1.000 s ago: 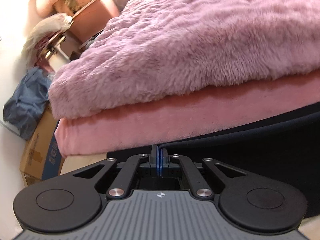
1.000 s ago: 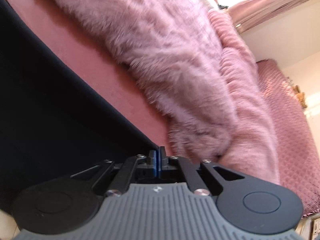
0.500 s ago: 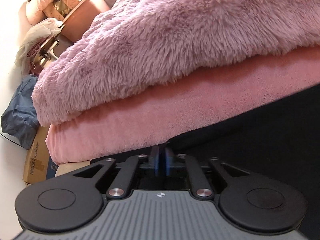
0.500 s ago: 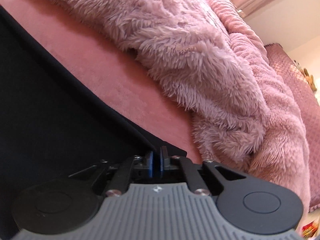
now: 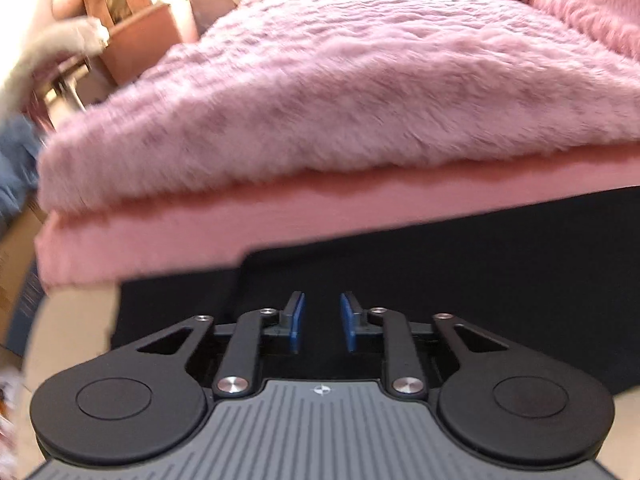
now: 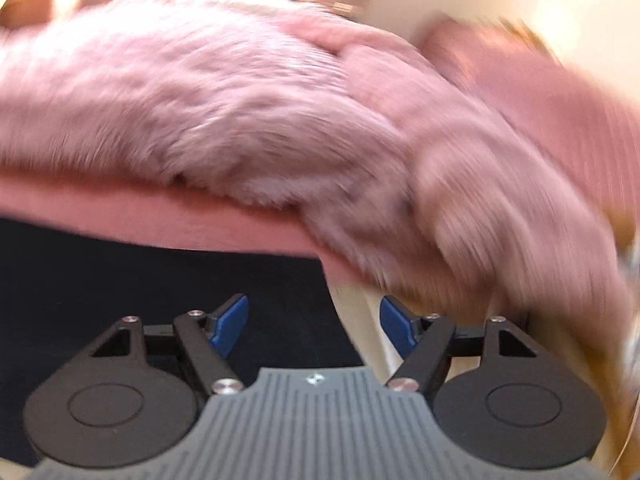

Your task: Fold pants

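The black pants (image 5: pixel 460 272) lie flat on a pale surface, just in front of a pink blanket pile. In the left wrist view a folded edge steps across them near the left end. My left gripper (image 5: pixel 322 320) is open and empty, hovering just above the pants' left part. In the right wrist view the pants (image 6: pixel 140 280) fill the lower left, with their right edge near the middle. My right gripper (image 6: pixel 314 320) is wide open and empty, straddling that right edge. Both views are motion blurred.
A fluffy pink blanket (image 5: pixel 340 92) on a smooth pink one (image 5: pixel 240 224) lies right behind the pants; it also shows in the right wrist view (image 6: pixel 240 120). Cardboard boxes (image 5: pixel 136 44), blue cloth (image 5: pixel 16 160) and clutter stand at the far left.
Both grippers were shut on the pants' edge one second ago; both have opened, let the fabric go and pulled back. The right one opened wider and swung.
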`<state>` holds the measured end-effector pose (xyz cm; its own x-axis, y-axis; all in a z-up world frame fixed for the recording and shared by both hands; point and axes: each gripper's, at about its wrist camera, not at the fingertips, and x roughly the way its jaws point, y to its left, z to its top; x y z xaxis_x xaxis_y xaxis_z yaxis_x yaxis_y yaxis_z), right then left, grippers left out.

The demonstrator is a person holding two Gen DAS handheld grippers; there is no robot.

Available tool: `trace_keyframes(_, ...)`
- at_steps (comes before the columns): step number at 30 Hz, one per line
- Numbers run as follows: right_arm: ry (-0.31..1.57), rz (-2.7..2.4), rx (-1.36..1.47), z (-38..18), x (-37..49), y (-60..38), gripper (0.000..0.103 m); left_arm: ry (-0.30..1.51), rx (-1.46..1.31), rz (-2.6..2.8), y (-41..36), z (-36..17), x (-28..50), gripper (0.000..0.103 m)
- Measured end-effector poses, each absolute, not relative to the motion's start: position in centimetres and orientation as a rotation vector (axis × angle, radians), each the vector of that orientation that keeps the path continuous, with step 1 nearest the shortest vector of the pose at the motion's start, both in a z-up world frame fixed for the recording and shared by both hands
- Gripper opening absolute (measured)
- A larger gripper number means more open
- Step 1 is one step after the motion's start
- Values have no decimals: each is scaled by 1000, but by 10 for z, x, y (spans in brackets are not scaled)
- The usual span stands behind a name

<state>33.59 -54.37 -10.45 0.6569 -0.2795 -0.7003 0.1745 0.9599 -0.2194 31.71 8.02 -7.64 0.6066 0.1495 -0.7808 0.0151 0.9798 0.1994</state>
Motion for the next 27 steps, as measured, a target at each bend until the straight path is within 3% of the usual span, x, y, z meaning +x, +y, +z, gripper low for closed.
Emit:
trace_keyframes(8, 745, -358, 725, -138, 249, -615, 63, 1002, 164, 76, 77, -102, 305, 10)
trace_keyframes(12, 667, -358, 931, -163, 251, -622, 61, 1036, 161, 94, 82, -112, 303, 6)
trace_keyframes(14, 647, -401, 1015, -173, 257, -622, 54, 1046, 184, 98, 80, -114, 304, 5)
trace_keyframes(15, 624, -428, 1042, -178, 259, -620, 48, 1054, 199, 100, 77, -115, 305, 2)
trace_keyframes(17, 613, -467, 1034, -180, 261, -620, 8, 1077, 218, 110, 74, -116, 308, 1)
trace_keyframes(20, 619, -524, 962, -176, 258, -620, 1, 1108, 230, 112, 72, -116, 308, 0)
trace_keyframes(27, 672, -574, 811, -160, 220, -641, 1, 1163, 256, 10, 40, -111, 267, 0)
